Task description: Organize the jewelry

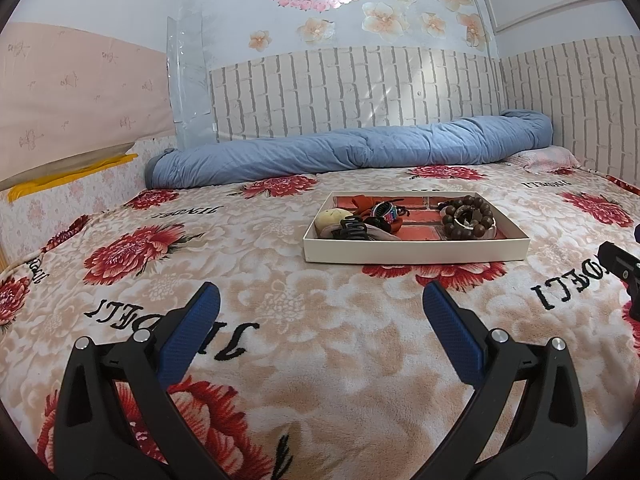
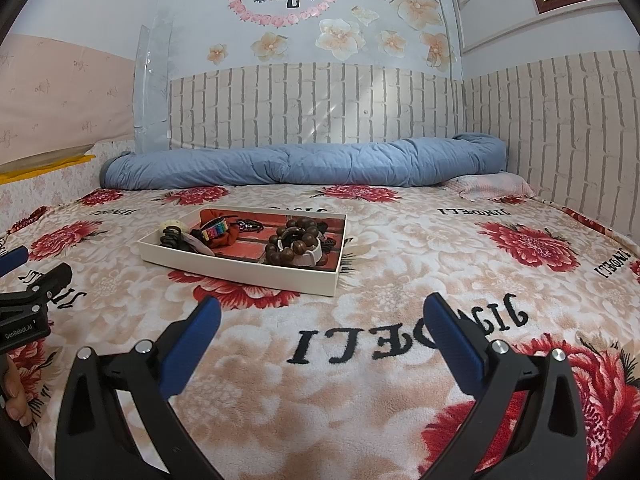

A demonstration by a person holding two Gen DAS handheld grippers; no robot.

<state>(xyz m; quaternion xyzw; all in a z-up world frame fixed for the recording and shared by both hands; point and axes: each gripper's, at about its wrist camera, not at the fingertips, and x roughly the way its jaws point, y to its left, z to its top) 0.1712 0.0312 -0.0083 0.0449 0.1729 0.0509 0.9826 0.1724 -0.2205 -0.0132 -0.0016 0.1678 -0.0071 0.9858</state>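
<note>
A shallow white box (image 1: 416,250) with a red brick-pattern floor sits on the flowered blanket, also in the right wrist view (image 2: 240,272). On its left lie a black claw clip (image 1: 354,229), a cream round piece (image 1: 332,218), a colourful clip (image 1: 384,212) and red fabric. On its right lie brown bead bracelets (image 1: 468,220), also in the right wrist view (image 2: 296,240). My left gripper (image 1: 322,304) is open and empty, in front of the box. My right gripper (image 2: 322,316) is open and empty, in front of the box's right corner.
The bed's flowered blanket (image 1: 280,300) spreads all around the box. A rolled blue quilt (image 1: 352,152) lies along the brick-pattern wall. A pink pillow (image 2: 492,184) sits at the far right corner. The other gripper shows at the left edge (image 2: 28,300).
</note>
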